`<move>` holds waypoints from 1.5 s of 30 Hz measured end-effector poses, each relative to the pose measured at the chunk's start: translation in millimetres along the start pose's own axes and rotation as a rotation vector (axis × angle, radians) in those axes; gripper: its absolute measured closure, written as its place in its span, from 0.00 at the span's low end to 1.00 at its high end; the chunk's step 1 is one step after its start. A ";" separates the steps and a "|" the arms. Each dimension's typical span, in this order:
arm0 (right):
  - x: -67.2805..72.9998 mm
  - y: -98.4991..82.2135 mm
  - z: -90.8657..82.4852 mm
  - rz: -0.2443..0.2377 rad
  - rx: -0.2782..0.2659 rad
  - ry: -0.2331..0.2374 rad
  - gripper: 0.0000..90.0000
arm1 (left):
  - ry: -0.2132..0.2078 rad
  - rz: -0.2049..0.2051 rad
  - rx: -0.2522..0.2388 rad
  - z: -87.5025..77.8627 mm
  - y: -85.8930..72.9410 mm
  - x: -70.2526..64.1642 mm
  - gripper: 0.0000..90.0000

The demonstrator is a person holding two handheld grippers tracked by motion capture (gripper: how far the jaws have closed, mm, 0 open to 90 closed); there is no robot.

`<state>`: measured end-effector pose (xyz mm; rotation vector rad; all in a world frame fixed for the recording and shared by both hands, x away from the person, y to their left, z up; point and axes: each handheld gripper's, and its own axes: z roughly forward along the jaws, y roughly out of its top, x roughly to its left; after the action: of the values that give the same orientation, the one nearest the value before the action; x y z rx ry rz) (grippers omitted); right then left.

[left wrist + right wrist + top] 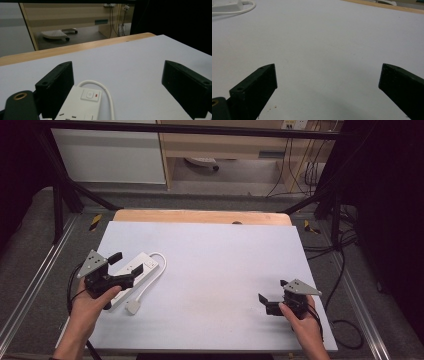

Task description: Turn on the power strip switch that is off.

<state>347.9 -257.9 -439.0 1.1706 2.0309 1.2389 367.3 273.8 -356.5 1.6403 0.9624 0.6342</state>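
A white power strip (141, 265) lies at the left of the white board (215, 270), its cable (161, 263) looping round to a white plug (133, 307). My left gripper (124, 268) is open and hovers over the strip. In the left gripper view the strip (80, 106) sits between the jaws, close to the left one, and its switch (91, 95) has a red mark. My left gripper (117, 85) touches nothing. My right gripper (272, 291) stands open at the right front above bare board. In its own view my right gripper (327, 85) holds nothing, and the strip (224, 5) lies far off.
A wooden table edge (200, 216) runs behind the board. Black frame bars (65, 195) stand around the table. Cables (345, 270) trail on the floor to the right. A cabinet (225, 150) and a wheeled base (58, 33) lie beyond the table.
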 end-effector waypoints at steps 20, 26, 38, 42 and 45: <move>-1.7 0.5 -1.6 0.007 -0.003 -0.001 0.03 | 0.015 -0.010 0.024 29.9 -0.9 6.1 0.21; -2.4 0.5 -1.7 0.005 -0.003 -0.001 0.03 | 0.023 -0.006 0.047 39.0 -3.5 8.4 0.23; -2.0 0.6 -1.4 0.005 -0.003 0.003 0.03 | 0.029 -0.004 0.089 52.0 -8.3 12.9 0.30; -2.4 0.4 -1.4 0.008 -0.003 0.002 0.03 | 0.030 -0.010 0.107 55.3 -10.1 15.8 0.34; -2.5 0.4 -0.3 0.005 -0.002 0.004 0.03 | 0.030 -0.016 0.110 57.7 -11.2 18.7 0.37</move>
<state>349.1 -260.0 -438.6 1.1739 2.0308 1.2462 420.5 260.3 -384.6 1.7216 1.0475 0.6058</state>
